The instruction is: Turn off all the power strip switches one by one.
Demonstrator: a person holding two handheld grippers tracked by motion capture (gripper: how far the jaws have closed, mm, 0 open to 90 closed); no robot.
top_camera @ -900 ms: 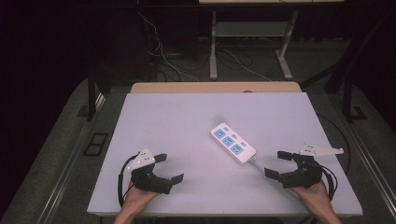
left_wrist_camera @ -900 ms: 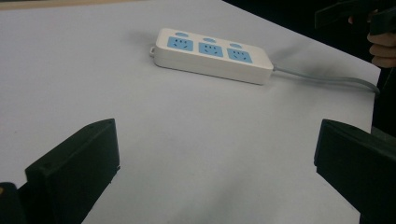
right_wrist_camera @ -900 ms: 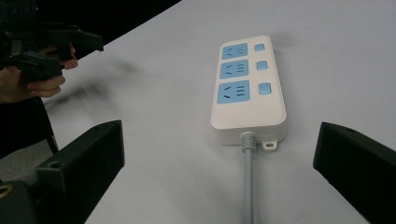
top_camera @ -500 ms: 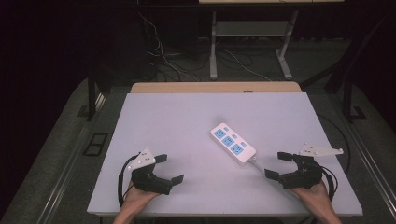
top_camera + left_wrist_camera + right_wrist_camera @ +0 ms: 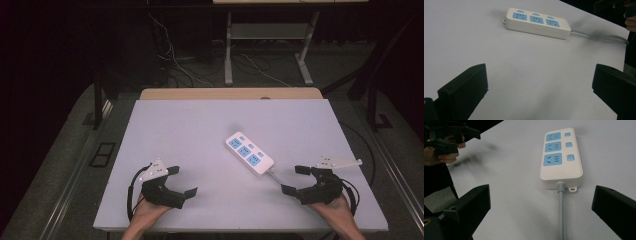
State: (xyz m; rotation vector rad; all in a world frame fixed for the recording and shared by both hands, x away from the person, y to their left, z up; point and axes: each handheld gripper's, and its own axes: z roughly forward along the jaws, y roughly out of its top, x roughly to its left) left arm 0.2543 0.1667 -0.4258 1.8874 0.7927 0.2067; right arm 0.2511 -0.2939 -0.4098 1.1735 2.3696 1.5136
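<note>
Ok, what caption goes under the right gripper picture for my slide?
The right gripper with open jaws faces a white power strip and its grey cord on the table.

Power strip [image 5: 249, 154] on table [image 5: 190, 130] — between both claws.

Each hand holds a black gripper: the left gripper [image 5: 182, 181] and the right gripper [image 5: 296, 180] both have two blocky, flat-faced black jaws, a pale grey three-cornered plate with small screws on top, and a black cable looping from the rear; the forearms are bare, without sleeves
</note>
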